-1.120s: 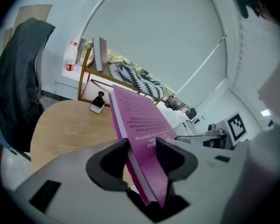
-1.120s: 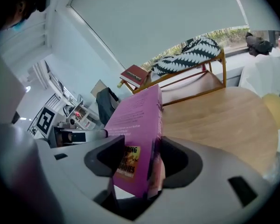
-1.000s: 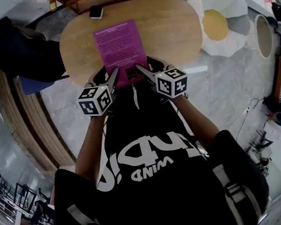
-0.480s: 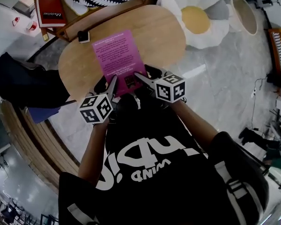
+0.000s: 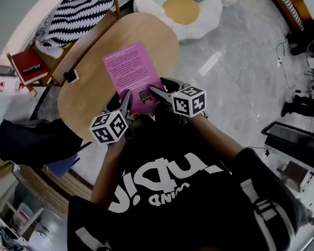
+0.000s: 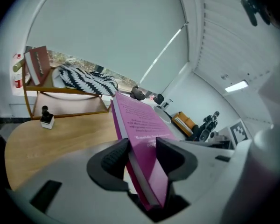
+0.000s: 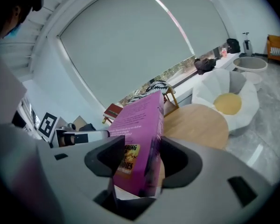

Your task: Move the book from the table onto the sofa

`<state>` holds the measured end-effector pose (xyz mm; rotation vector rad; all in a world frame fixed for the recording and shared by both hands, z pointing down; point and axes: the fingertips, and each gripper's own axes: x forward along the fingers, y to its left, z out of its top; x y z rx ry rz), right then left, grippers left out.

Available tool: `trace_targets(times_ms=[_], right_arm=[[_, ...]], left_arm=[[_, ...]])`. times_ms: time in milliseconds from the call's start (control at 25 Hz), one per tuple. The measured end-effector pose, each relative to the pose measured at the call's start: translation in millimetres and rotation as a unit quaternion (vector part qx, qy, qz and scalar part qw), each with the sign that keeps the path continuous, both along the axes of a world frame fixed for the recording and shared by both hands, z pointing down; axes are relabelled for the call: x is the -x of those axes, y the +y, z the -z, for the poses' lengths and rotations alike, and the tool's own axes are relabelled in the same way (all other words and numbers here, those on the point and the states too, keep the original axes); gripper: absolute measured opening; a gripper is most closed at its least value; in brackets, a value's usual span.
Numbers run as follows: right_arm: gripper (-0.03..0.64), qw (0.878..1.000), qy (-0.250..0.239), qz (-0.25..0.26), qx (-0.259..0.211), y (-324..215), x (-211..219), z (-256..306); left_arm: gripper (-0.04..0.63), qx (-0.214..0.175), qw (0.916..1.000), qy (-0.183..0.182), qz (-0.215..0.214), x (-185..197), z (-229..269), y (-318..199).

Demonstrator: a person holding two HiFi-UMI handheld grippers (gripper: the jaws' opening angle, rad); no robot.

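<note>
The book has a purple cover with small print. Both grippers hold it by its near edge, above the oval wooden table, which shows beneath it. My left gripper is shut on the book's near left corner, and my right gripper is shut on the near right corner. In the left gripper view the book rises tilted from between the jaws of the left gripper. In the right gripper view the book stands between the jaws of the right gripper.
A white egg-shaped cushion seat with a yellow centre lies on the floor beyond the table. A wooden rack with a striped cushion and a red book stands at the table's far left. A small black-and-white object rests on the table. A dark bundle lies at left.
The head view has swung round, so the table now sits further left. Both grippers keep their hold, and the book's right side now overhangs the table's edge.
</note>
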<state>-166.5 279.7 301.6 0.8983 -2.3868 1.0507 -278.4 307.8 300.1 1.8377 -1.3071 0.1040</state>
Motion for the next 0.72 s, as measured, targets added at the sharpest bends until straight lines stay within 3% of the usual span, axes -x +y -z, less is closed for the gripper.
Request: trace_targets(times_ms=[280, 720], right_arm=[[0.233, 0.995, -0.007, -0.103, -0.008, -13.7, -88.1, 17.5], [0.229, 0.966, -0.029, -0.256, -0.030, -16.8, -210.5, 30.5]], left_arm=[[0.183, -0.012, 0.9959, 0.002, -0.089, -82.5, 15.1, -41.8], [0.181, -0.034, 0.9759, -0.004, -0.215, -207.1, 28.7, -80.0]])
